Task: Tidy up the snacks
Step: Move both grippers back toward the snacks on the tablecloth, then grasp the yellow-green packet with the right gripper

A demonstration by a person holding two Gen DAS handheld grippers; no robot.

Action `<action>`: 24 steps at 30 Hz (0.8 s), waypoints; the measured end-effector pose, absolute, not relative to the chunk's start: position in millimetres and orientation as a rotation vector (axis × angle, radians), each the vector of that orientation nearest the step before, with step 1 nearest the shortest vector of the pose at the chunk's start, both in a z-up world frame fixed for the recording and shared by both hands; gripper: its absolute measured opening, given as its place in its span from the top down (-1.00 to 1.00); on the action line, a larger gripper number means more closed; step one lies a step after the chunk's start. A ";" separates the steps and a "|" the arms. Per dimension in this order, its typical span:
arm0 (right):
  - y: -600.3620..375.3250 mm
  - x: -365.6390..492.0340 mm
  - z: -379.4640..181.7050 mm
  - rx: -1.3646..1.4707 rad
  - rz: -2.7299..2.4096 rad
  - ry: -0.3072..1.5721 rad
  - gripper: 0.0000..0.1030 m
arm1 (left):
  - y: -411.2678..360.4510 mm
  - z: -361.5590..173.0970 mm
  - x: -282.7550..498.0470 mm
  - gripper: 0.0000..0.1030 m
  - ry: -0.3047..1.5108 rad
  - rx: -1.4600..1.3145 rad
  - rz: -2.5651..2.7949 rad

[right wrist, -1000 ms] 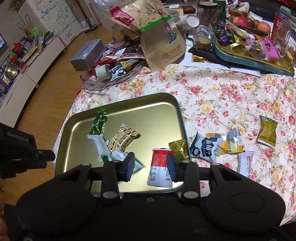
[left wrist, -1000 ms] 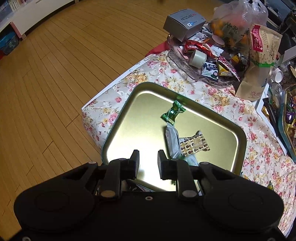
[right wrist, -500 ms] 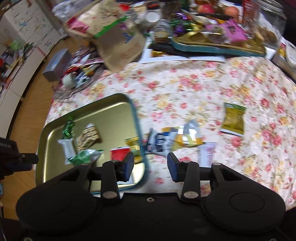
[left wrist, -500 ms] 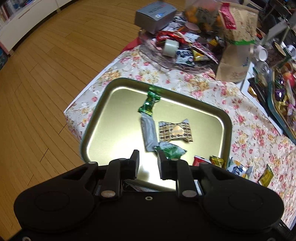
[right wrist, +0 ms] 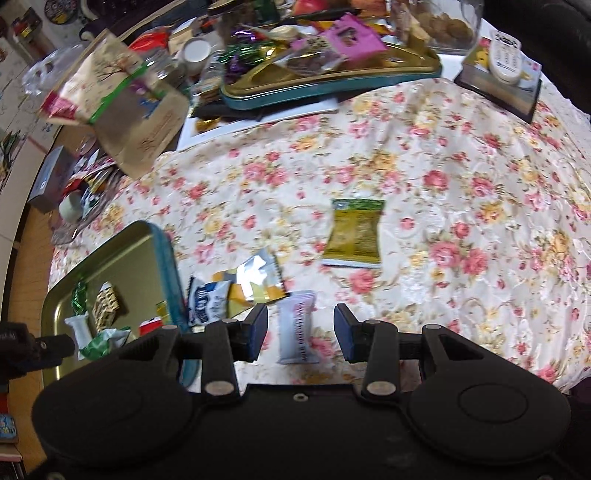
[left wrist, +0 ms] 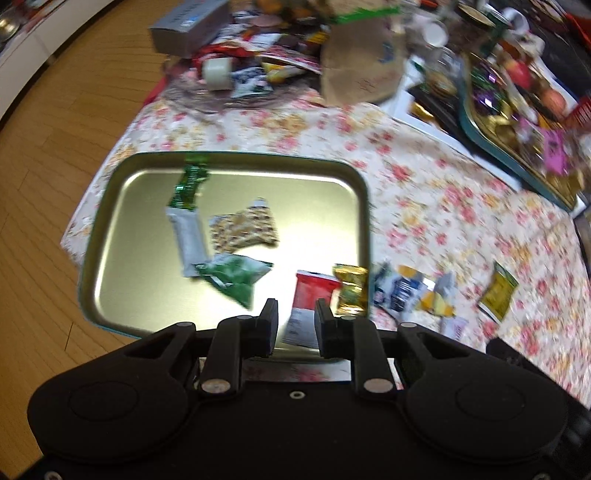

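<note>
A gold metal tray (left wrist: pixel 140 221) lies on the floral tablecloth and holds several snacks: a green candy (left wrist: pixel 188 184), a grey bar (left wrist: pixel 188 236), a brown patterned packet (left wrist: pixel 243 229), a green packet (left wrist: pixel 232 277), a red-and-white packet (left wrist: pixel 310 295) and a gold candy (left wrist: pixel 351 291). My left gripper (left wrist: pixel 295 325) is open and empty above the tray's near edge. My right gripper (right wrist: pixel 301 328) is open over a white packet (right wrist: pixel 297 328) on the cloth. Left of it lie a blue-white packet (right wrist: pixel 205 302) and a yellow-silver packet (right wrist: pixel 258 277). An olive packet (right wrist: pixel 354 232) lies farther off.
At the back stand a teal-rimmed tray of sweets (right wrist: pixel 332 77), a brown paper bag (right wrist: pixel 122 110), a glass dish of wrappers (left wrist: pixel 236 77), a grey box (left wrist: pixel 188 26) and a book with a remote (right wrist: pixel 506 77). Wooden floor (left wrist: pixel 44 147) lies left of the table.
Both grippers have swung right. The right one left the tray and now hovers over the white packet on the cloth, opened wider. The left one now looks across the tray's right side.
</note>
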State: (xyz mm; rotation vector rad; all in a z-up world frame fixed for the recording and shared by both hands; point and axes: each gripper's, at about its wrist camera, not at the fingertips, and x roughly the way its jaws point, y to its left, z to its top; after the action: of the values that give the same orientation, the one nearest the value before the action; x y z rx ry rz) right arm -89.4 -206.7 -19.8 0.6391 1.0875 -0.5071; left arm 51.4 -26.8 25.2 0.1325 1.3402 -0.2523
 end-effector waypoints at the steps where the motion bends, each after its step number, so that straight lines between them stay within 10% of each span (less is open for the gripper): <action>1: -211.0 -91.4 -20.6 0.646 -0.516 1.088 0.18 | -33.1 24.7 49.1 0.44 1.344 0.135 -0.275; 24: -303.9 -93.4 -48.0 0.924 -0.638 1.094 0.13 | -157.2 -20.3 45.4 0.44 1.443 0.312 -0.433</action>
State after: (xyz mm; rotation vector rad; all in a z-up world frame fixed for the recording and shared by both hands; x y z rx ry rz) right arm -93.4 -303.9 -48.0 0.9244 1.0938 -0.6380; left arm 45.4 -157.2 -20.3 0.3117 1.4432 -0.4334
